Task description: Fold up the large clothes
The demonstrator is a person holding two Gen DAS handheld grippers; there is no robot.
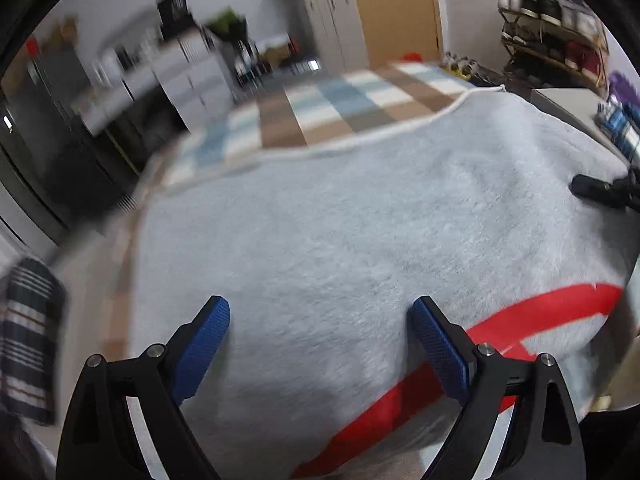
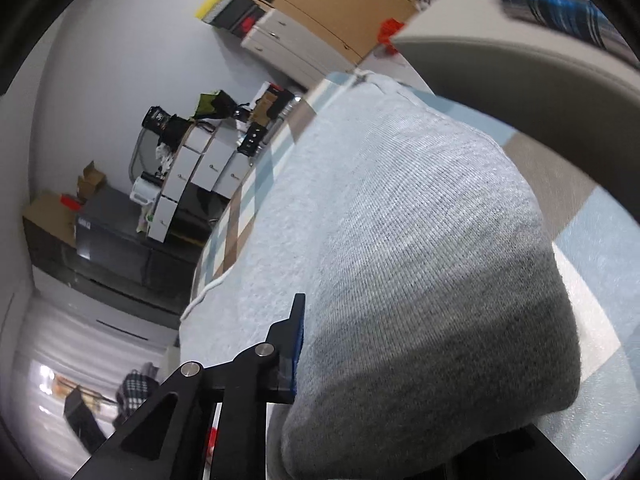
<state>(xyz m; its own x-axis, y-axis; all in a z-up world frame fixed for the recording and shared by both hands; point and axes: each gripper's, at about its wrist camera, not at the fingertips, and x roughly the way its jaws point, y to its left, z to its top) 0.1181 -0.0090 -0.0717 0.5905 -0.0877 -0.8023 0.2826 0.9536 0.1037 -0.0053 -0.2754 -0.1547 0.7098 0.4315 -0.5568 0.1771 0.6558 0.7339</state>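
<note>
A large light-grey fleecy garment [image 1: 360,220] lies spread on the floor, with a red stripe [image 1: 540,308] across its near right part. My left gripper [image 1: 320,308] hovers just above it, its blue pads wide open with nothing between them. At the right edge of the left wrist view, my right gripper [image 1: 600,192] rests on the fabric. In the right wrist view, a thick fold of the grey garment [image 2: 420,260] bulges over my right gripper [image 2: 310,320]. Its left finger [image 2: 288,336] presses against the cloth. The other finger is hidden under the fold.
A checkered blue, brown and white rug [image 1: 340,104] lies beyond the garment. A shoe rack [image 1: 552,28] stands at the far right, white cabinets [image 1: 332,20] at the back, dark furniture [image 1: 80,160] on the left. A striped cloth [image 1: 28,340] lies near left. A beige box [image 2: 520,60] stands close on the right.
</note>
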